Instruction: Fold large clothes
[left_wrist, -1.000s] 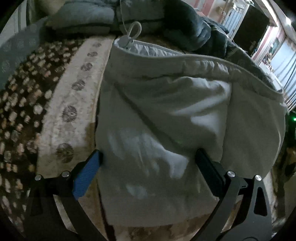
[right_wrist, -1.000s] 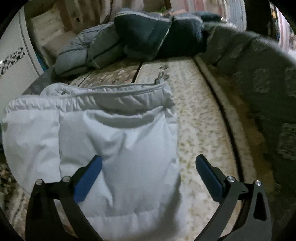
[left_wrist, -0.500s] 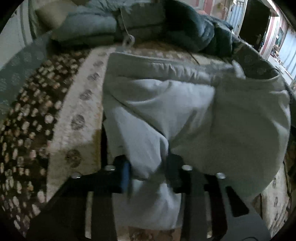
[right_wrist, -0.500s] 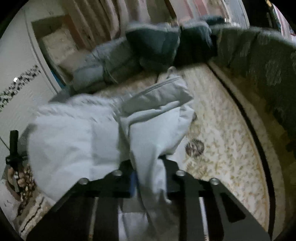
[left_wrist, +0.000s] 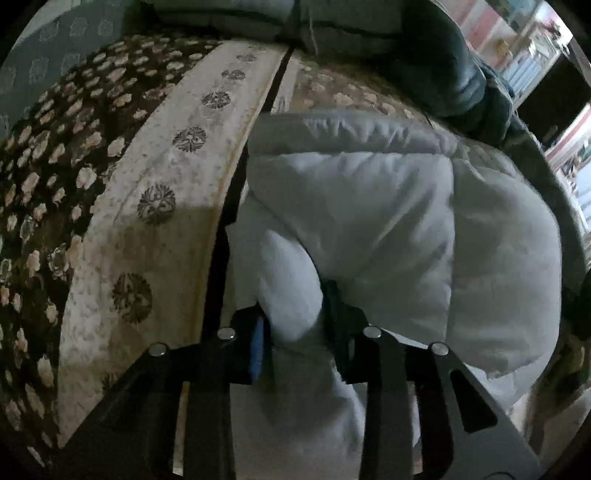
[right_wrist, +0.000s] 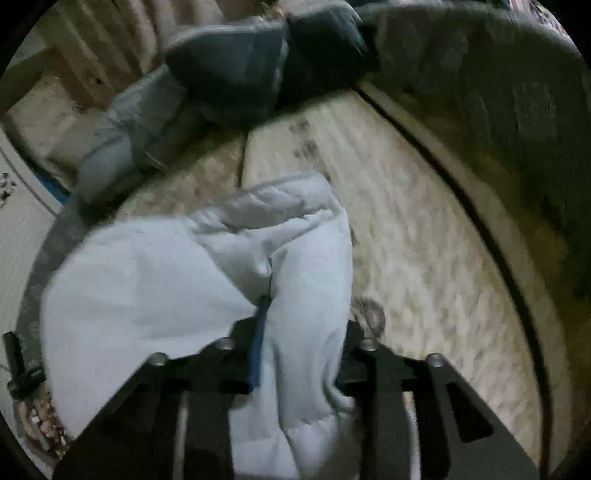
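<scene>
Fold only just started imo. Pale puffy jacket (left_wrist: 388, 221) lying on patterned rug (left_wrist: 155, 192), still bulky, near hem bunched, not flat yet. Left claw (left_wrist: 295, 317) clamped on wad of near edge; right claw (right_wrist: 299, 332) clamped on near edge too, over at jacket's right side. Left to do: carry hem toward far collar, lay it down, smooth.

Vs 1 second back: both claws were wide apart over flat jacket, then snapped closed, eased slightly just now, fabric pinched between. Dark coats (right_wrist: 236, 74) piled far back, untouched.
</scene>
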